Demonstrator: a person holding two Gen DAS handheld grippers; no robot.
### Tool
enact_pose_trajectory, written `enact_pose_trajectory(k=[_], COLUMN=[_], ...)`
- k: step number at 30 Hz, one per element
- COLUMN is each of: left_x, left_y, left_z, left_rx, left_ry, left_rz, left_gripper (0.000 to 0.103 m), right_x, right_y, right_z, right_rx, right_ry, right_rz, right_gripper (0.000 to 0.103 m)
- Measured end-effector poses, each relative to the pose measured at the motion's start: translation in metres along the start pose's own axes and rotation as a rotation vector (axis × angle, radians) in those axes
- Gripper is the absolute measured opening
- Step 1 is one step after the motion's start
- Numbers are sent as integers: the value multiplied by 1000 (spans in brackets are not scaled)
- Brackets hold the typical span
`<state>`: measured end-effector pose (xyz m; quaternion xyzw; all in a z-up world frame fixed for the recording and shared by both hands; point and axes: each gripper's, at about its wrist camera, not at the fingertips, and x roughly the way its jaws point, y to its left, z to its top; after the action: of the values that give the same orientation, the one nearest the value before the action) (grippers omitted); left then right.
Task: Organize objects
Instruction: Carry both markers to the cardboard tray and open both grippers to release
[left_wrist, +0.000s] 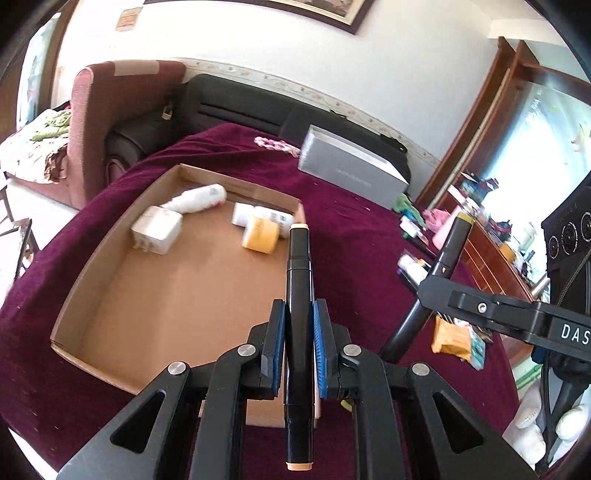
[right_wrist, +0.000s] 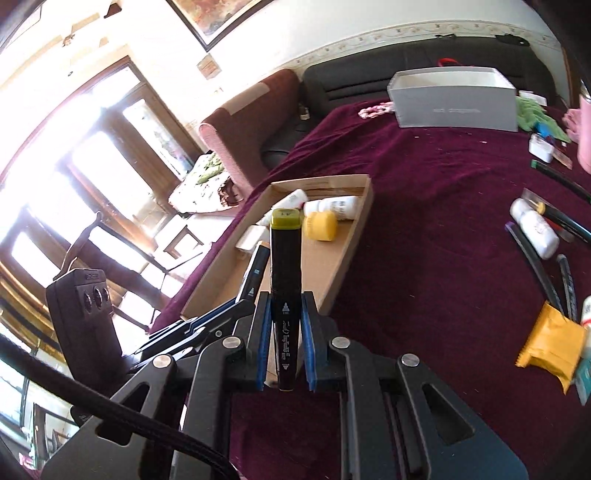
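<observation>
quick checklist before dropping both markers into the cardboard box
1. Left gripper shut on the peach-capped marker: ok.
2. Right gripper shut on the olive-capped marker: ok.
3. Bare floor free in the cardboard box: ok; the white adapter, white bottles and yellow jar sit toward the far end.
4. Markers over the box: cannot tell.
5. The two grippers apart from each other: ok.

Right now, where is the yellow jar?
The yellow jar lies in the cardboard tray, toward its far right corner, against two white bottles; in the left wrist view it sits just left of the held marker's tip.
</observation>
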<state>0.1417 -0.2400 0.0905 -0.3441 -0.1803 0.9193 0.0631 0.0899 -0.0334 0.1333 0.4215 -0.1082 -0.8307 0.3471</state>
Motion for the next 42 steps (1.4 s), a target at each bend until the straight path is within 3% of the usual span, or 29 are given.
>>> enact_pose_trajectory(k=[11,15,33,42], left_x=[14,25,103,126], left_y=[44,55,68,84], left_z=[30,43,81,80], left_rx=[-41,-41,37,-26], left_ry=[-19,-12,173,246], left_rz=[103,129,207,200], left_gripper=[11,11,11,11], right_x=[54,78,181,204], right_y=[9,10,-22,-40], right_z=[25,34,76,78], right_rx=[18,17,116,170], right_ry=[89,116,271,324], right_rz=[68,54,39,38], right_gripper=[13,13,14,14])
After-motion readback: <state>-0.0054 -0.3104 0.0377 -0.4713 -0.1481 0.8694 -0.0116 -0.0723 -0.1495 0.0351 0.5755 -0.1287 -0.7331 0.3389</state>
